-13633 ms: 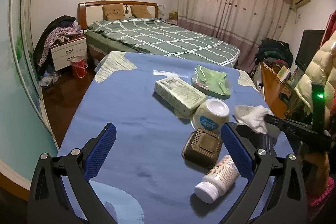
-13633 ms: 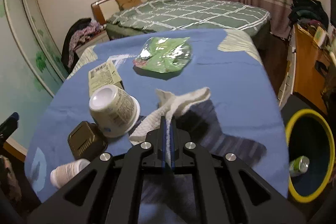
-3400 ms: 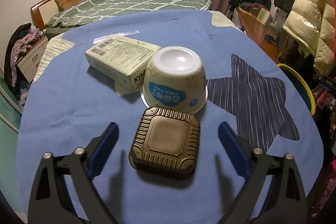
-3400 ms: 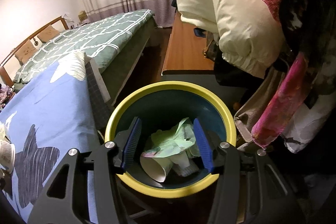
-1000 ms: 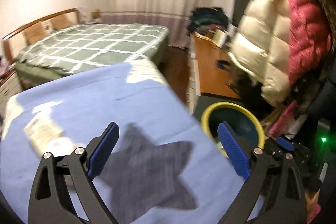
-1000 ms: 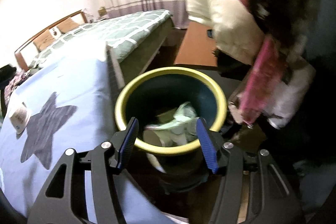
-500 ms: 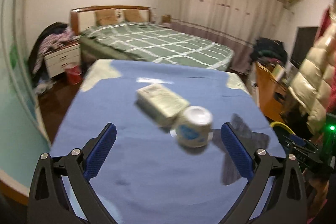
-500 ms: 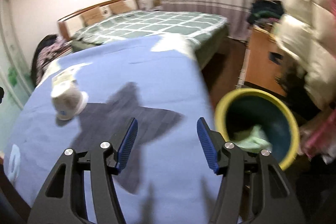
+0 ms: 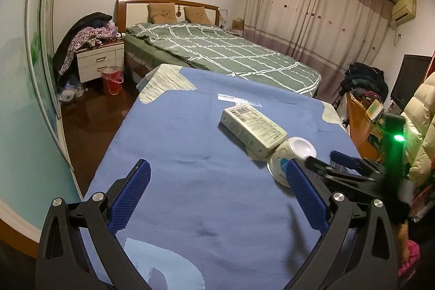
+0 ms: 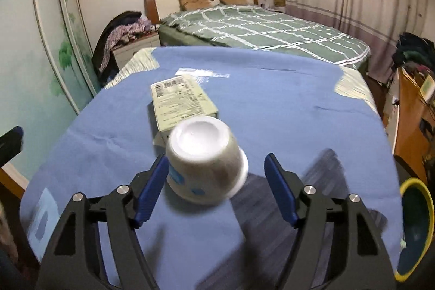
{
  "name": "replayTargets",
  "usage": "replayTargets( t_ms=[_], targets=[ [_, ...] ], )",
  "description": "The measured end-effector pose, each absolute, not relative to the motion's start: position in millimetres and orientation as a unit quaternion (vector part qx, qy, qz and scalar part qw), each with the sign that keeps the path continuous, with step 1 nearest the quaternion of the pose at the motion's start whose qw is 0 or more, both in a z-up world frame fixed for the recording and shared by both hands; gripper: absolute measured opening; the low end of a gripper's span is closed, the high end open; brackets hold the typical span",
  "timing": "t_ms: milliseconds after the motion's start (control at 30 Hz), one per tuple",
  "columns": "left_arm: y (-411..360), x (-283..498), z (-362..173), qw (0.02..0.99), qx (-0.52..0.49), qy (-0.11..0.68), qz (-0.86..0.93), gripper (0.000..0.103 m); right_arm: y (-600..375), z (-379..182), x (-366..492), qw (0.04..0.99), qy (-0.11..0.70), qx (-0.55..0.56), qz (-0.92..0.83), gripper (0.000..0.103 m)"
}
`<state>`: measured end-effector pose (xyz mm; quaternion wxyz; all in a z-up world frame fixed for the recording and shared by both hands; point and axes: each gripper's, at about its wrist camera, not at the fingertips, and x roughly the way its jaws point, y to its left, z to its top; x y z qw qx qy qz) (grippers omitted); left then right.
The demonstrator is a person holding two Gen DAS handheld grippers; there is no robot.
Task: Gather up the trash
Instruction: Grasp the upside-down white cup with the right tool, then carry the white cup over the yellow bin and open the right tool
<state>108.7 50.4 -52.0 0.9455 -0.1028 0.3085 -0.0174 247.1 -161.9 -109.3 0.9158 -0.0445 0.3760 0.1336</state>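
A white paper cup (image 10: pixel 205 159) with blue print lies upside down on the blue tablecloth (image 10: pixel 272 105), touching a pale cardboard box (image 10: pixel 180 101). My right gripper (image 10: pixel 217 185) is open, its blue fingers either side of the cup, not touching it. In the left wrist view the cup (image 9: pixel 292 156) and box (image 9: pixel 252 125) lie at the right. My left gripper (image 9: pixel 217 195) is open and empty over bare cloth. The right gripper shows there as a black frame (image 9: pixel 350 171). The yellow-rimmed trash bin (image 10: pixel 416 227) stands beside the table at lower right.
A clear plastic strip (image 10: pixel 202 72) lies behind the box. A green bed (image 9: pixel 217 50) stands behind the table, a nightstand (image 9: pixel 99 63) with clothes and a red bucket (image 9: pixel 111 76) to its left. A wooden desk (image 10: pixel 413 116) and puffy coat (image 9: pixel 421 124) are at the right.
The right gripper has swung from the bin to the cup, which now sits between its open fingers. The left gripper has pulled back and left; the brown container and the bottle are gone from the table.
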Motion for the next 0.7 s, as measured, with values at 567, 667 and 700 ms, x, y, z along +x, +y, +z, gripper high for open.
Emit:
replayTargets(
  t_ms=[567, 667, 700],
  targets=[
    [42.4, 118.3, -60.3, 0.941, -0.107, 0.320, -0.034, 0.098, -163.2, -121.1, 257.0, 0.908, 0.398, -0.043, 0.122, 0.075],
    [35.8, 121.9, -59.5, 0.941, -0.101, 0.321, -0.039, 0.098, -185.9, -111.6, 247.6, 0.915, 0.387, -0.031, 0.107, 0.075],
    [32.1, 124.3, -59.7, 0.941, -0.098, 0.322, -0.041, 0.098, -191.9, -109.8, 245.6, 0.917, 0.386, -0.027, 0.102, 0.075]
  ],
)
